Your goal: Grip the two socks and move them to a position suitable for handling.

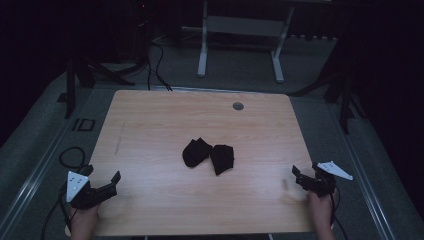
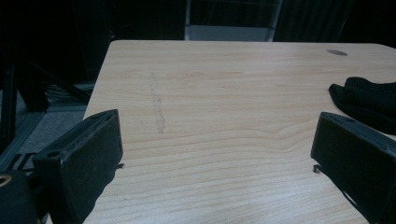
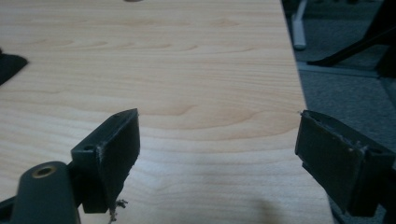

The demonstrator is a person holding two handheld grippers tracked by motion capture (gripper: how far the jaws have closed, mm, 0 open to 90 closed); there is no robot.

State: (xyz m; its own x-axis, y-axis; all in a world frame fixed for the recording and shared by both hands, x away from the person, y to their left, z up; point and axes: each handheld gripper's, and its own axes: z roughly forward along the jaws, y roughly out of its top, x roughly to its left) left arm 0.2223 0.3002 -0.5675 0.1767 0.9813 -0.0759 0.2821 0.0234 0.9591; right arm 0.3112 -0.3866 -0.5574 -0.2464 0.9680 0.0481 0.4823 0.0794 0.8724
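Black cloth, two small dark pieces (image 1: 208,155), lies near the middle of the wooden table (image 1: 150,120). They look like socks, bunched rather than flat, their inner edges touching or just overlapping; the dim light hides which. In the left gripper view one piece (image 2: 369,100) shows at the right edge, beyond the claw's right jaw.

Left claw (image 1: 116,180) rests low near the table's front left corner, jaws spread wide with nothing between them. Right claw (image 1: 295,175) sits near the front right corner, by the table's right edge, also gaping and empty. Each is well apart from the cloth, one on either side, both angled inward toward the middle. That reads as a ready stance: hands parked at the near edge so the cloth stays in plain sight from above, jaws already parted so that a reach can end in a pinch without a pause.

A grey cable hole (image 1: 238,106) sits near the far edge, clear of the work. A faint scuff (image 2: 157,107) runs along the wood on the left.

Judging by this layout, the work has not begun; a likely first move is for each claw to come in on the piece nearer it.
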